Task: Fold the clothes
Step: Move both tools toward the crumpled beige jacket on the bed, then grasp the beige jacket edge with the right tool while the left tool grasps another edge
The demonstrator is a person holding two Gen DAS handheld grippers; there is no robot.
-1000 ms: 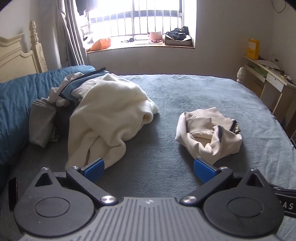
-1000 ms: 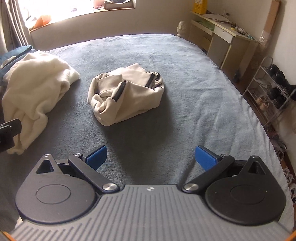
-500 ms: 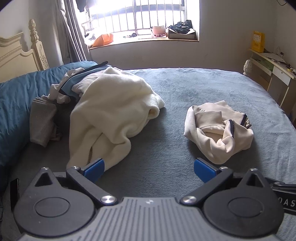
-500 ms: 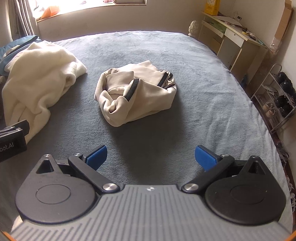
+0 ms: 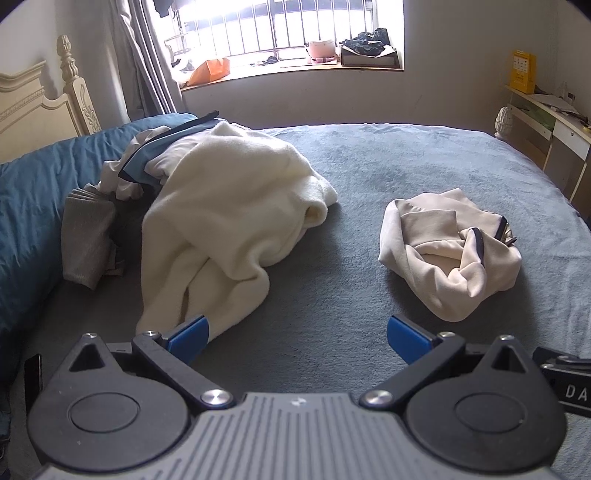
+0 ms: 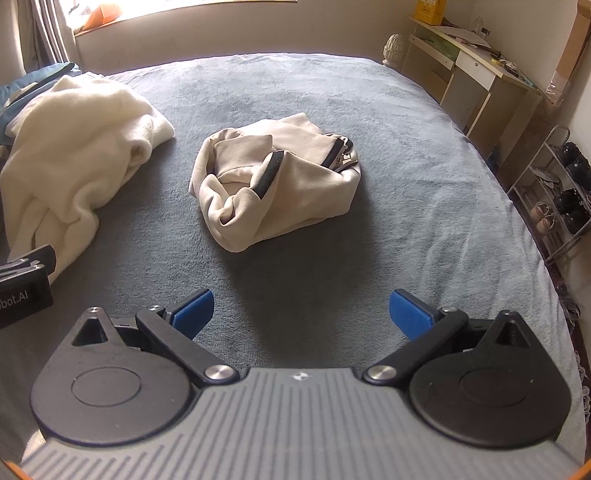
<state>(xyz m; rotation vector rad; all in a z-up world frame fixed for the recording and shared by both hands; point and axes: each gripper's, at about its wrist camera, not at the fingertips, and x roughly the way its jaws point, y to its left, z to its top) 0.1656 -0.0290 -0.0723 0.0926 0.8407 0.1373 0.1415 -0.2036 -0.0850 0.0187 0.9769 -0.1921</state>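
Both the left gripper [image 5: 297, 334] and right gripper [image 6: 300, 309] hover spread wide, empty. The crumpled beige dark-trimmed soft garment [image 6: 275, 184] lies mid-bed, right of the cream fleece heap [image 5: 229, 225]; limp and light, probably best pinched at its near hem.

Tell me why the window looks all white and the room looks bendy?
Left wrist view: sun through the window is too bright for the camera, so the panes wash out. Both views: the fisheye lens curves the bed edges; the beige garment stays sharp.
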